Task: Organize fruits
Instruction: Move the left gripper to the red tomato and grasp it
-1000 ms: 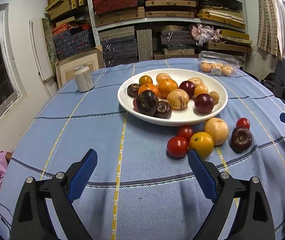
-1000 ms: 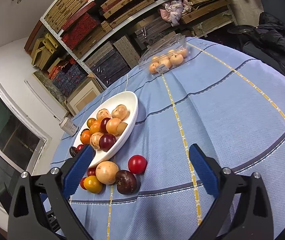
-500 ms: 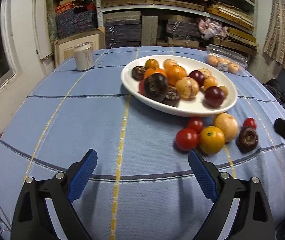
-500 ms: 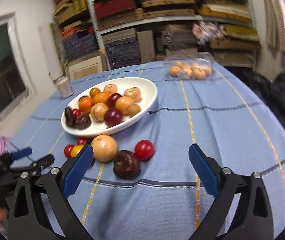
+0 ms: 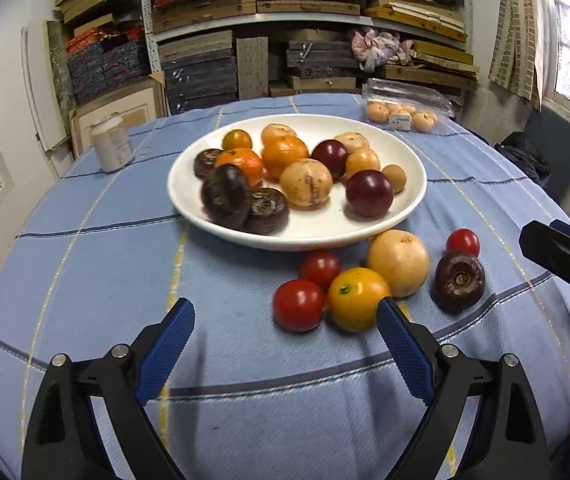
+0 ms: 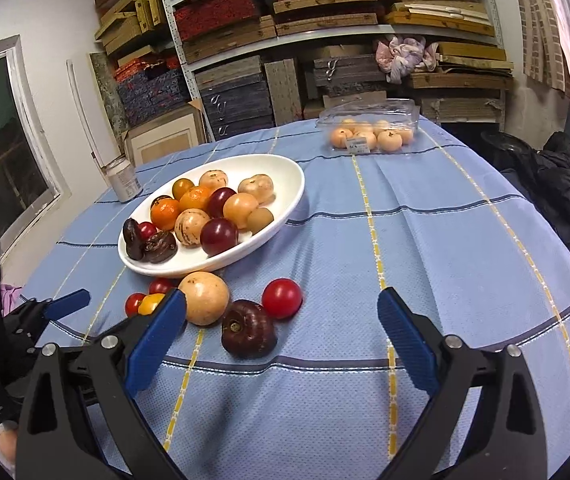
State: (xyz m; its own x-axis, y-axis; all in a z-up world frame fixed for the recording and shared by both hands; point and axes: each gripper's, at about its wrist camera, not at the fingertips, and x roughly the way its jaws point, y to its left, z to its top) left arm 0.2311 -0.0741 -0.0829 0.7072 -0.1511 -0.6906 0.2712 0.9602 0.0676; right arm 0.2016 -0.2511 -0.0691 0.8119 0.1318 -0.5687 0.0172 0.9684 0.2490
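Six loose fruits lie on the blue tablecloth [image 5: 97, 264] just before the near rim of the white bowl [image 5: 413, 172]: two red tomatoes [image 5: 298, 305], a yellow-orange fruit [image 5: 357, 299], a large pale round fruit [image 5: 399, 262], a dark purple fruit [image 5: 459, 282] and a third small red one [image 5: 462, 242]. The first four touch in a cluster; the purple fruit and the small red one sit together, slightly apart to the right. The bowl already holds a mixed pile, with bare floor along its near side, so it is judged to be the collecting place and the work well advanced.

Left gripper [image 5: 285, 342]: jaws spread wide, holding nothing, low over the cloth just short of the cluster, its right pad beside the yellow-orange fruit. Right gripper [image 6: 281, 326]: likewise spread and empty, with the purple fruit [image 6: 249, 334] lying between its pads. Each appears lined up on its own side of the group, which avoids crossing.

The cloth right of the fruits is bare. A tin can [image 5: 111, 142] stands near the far left edge, a clear fruit punnet [image 5: 403, 110] at the far edge, both well apart. The table edge drops close behind the grippers; round fruit nudged that way could roll off.
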